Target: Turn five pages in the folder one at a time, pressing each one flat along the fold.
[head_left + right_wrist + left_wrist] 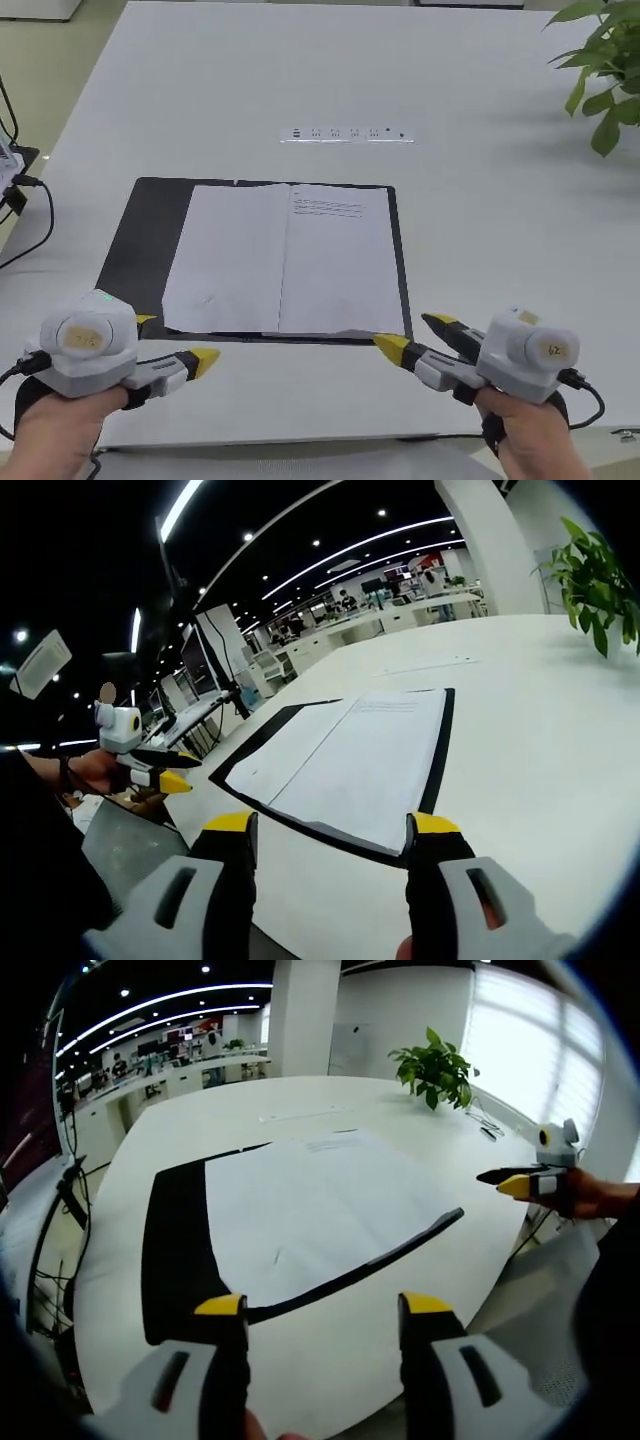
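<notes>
A black folder (143, 245) lies open on the white table, with white pages (285, 260) spread flat to both sides of the fold; the right page has a few printed lines at its top. My left gripper (175, 343) hovers open near the table's front edge, off the folder's lower left corner. My right gripper (415, 332) stands open by the folder's lower right corner, apart from it. The left gripper view shows the folder (175, 1250) ahead of the open left gripper (322, 1310). In the right gripper view the pages (350, 755) lie beyond the open right gripper (330, 825).
A power strip (347, 134) is set into the table behind the folder. A green plant (605, 70) stands at the far right. Cables (30, 215) run off the table's left edge.
</notes>
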`<state>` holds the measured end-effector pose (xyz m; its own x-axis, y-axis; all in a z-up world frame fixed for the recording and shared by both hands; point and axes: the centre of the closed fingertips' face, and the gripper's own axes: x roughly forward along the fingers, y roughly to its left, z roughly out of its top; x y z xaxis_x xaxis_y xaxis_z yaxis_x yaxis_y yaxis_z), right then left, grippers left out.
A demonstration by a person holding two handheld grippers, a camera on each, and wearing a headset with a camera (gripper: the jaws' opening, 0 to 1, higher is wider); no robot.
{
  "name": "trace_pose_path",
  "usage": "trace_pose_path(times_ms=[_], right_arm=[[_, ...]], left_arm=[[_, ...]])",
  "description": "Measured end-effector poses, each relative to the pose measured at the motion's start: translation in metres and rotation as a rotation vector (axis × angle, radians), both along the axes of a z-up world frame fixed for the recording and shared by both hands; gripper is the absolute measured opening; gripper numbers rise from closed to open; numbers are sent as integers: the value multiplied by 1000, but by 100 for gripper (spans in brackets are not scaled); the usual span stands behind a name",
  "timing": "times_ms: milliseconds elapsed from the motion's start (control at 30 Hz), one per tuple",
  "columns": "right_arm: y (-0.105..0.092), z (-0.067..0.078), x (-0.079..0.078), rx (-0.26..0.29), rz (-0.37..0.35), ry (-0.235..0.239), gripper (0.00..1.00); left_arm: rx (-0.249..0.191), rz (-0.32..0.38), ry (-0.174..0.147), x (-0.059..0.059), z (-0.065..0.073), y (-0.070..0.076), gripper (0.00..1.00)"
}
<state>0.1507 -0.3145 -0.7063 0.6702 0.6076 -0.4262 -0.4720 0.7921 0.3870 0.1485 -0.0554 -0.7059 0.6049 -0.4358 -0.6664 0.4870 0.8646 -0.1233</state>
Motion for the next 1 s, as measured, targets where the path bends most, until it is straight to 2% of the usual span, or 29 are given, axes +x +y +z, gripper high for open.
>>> trace_pose_path(times_ms=[267, 433, 633, 667, 733, 900, 1000], right_arm=[[-4, 0, 0, 3, -1, 1, 60], [-7, 0, 1, 6, -4, 3, 59], [-11, 1, 4, 7, -8, 4, 59], [-12, 1, 4, 6, -9, 4, 59], [-13, 2, 6, 5, -9, -7, 59], [-18, 4, 10, 5, -19, -16, 61], [-20, 3, 9, 7, -20, -7, 62]], left_arm=[[8, -50, 9, 7, -1, -18, 61], [16, -99, 3, 12, 0, -30, 60], [-5, -167, -13, 20, 3, -52, 60], [-16, -176, -25, 22, 5, -57, 60], [-25, -187, -25, 28, 5, -61, 59], [-28, -228, -18, 34, 1, -76, 61], [-34, -262, -31, 41, 2, -89, 62]])
